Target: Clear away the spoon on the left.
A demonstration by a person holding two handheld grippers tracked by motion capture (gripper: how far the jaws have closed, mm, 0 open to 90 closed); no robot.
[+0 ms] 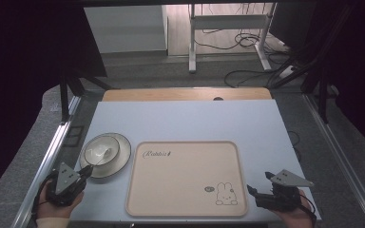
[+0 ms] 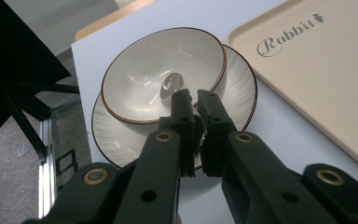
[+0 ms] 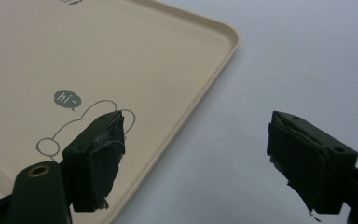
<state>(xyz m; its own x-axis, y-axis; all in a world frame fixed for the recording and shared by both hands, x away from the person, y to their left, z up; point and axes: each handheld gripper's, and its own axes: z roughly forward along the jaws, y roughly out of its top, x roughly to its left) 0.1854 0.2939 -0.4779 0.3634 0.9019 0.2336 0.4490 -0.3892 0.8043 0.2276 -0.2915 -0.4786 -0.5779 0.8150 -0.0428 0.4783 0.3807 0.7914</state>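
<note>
Two grippers are seen at the near edge of the table, one on each side of the beige tray, which serves as the landmark. The tray is laid flat at the middle of the near half of the table; the word "Rabbit" is printed at its far left corner and a rabbit drawing at its near right corner.

Left of the tray, close beside its far left corner without contact, a white bowl with a dark rim is stacked on a white plate. In the left gripper view, the bowl is seated slightly off-centre on the plate, toward the plate's far left side.

The left gripper is held left of the tray's near left corner, pointed at the near edge of the plate. Its jaws are brought nearly together, with only a narrow slit between them. The near rim of the plate is aligned with that slit, but the rim section is hidden by the jaws, so a grip on it cannot be confirmed.

The right gripper is held right of the tray's near right corner. Its jaws are spread wide and nothing is held; the left pad is seen over the tray's edge beside the rabbit drawing.
</note>
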